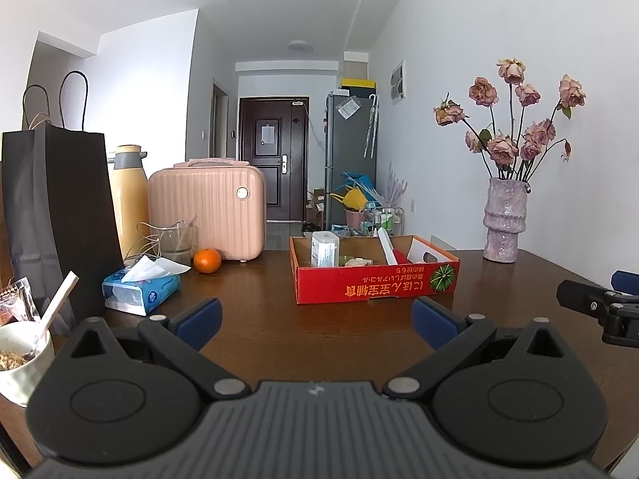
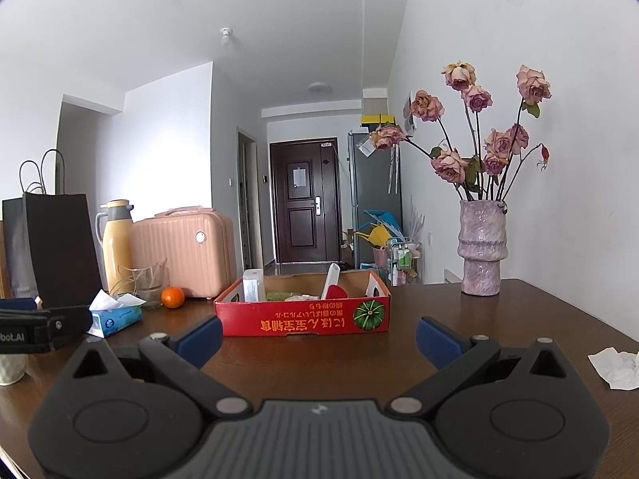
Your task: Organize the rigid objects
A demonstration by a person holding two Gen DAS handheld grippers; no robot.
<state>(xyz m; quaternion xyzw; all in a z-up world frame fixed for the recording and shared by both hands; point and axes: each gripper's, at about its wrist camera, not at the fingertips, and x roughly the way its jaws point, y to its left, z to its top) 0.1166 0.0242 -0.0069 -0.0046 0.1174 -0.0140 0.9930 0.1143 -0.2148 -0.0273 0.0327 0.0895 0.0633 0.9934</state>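
The low front wall of the red cardboard box (image 1: 359, 285) hides the lower parts of the white carton (image 1: 324, 249) and the white-handled red tool (image 1: 393, 253) inside; the small items between them are too small to tell. The tall black paper bag (image 1: 60, 215) covers part of the yellow thermos (image 1: 129, 195). The white bowl (image 1: 24, 363) is cut by the left edge.

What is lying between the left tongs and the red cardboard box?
Nothing: the left wrist view shows only bare table between the open left tongs and the red cardboard box.
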